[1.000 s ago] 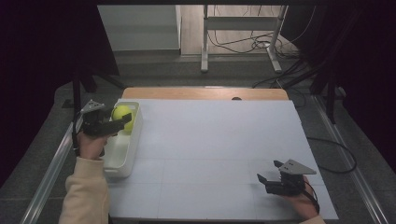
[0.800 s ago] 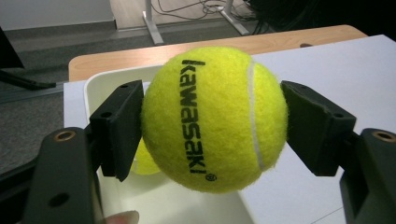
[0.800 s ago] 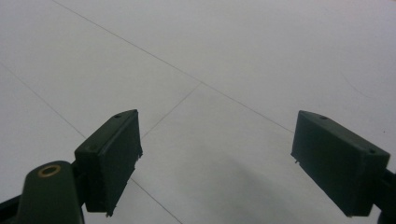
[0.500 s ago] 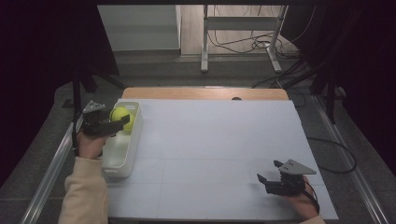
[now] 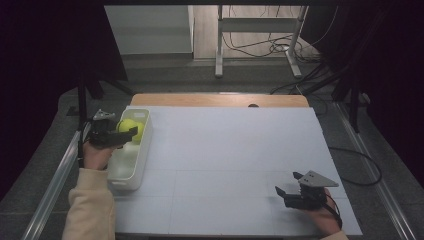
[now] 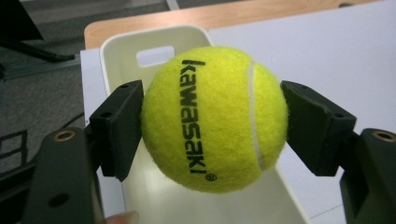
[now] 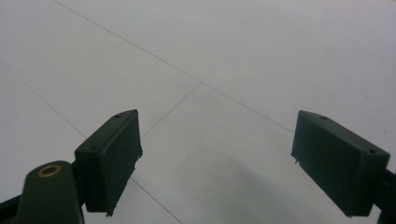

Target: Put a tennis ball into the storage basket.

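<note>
A yellow tennis ball [image 6: 215, 119] printed "kawasaki" sits between the two black jaws of my left gripper [image 6: 212, 123], which is shut on it. In the high view the ball [image 5: 131, 129] hangs just above the far end of a white bin [image 5: 131, 172] at the table's left edge, with the left gripper [image 5: 127, 134] reaching in from the left. My right gripper [image 5: 286, 187] rests low near the front right of the white table top [image 5: 230, 150], its jaws open and nothing between them [image 7: 217, 158].
The white bin [image 6: 187, 200] has a handle slot at its far end and looks empty below the ball. A wooden strip [image 5: 215, 100] edges the table's far side. Cables and a stand's legs [image 5: 255, 45] lie on the floor beyond.
</note>
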